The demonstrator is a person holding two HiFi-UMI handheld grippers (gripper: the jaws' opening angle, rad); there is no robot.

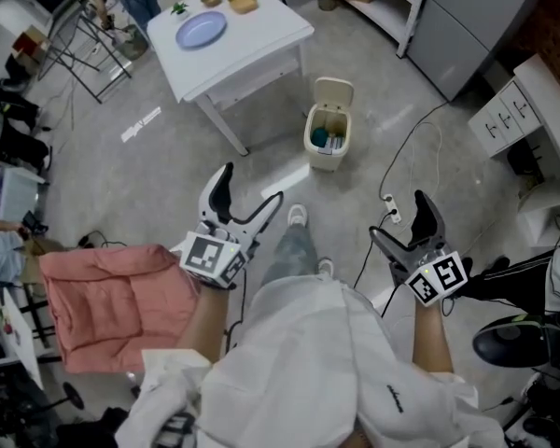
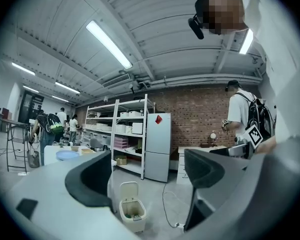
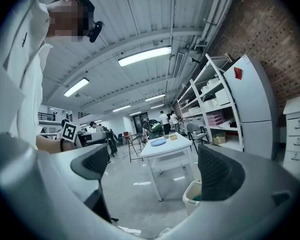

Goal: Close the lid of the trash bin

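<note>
Close beneath the head camera, the left gripper (image 1: 250, 200) and right gripper (image 1: 406, 227) hang over the floor, jaws spread with nothing between them. Farther ahead, the trash bin (image 1: 329, 140) stands upright on the floor off the white surface's (image 1: 261, 40) near edge. Its lid (image 1: 334, 91) is raised, pointing up at the far side. The head view looks down onto teal contents; the right gripper view shows only some rim beside one jaw.

Cream trash bin (image 1: 325, 161) with teal contents. White surface (image 1: 266, 31), pale blue plate (image 1: 202, 30). Pink cloth (image 1: 112, 297), grey floor (image 1: 159, 185), red-brown brick wall (image 2: 205, 115).
</note>
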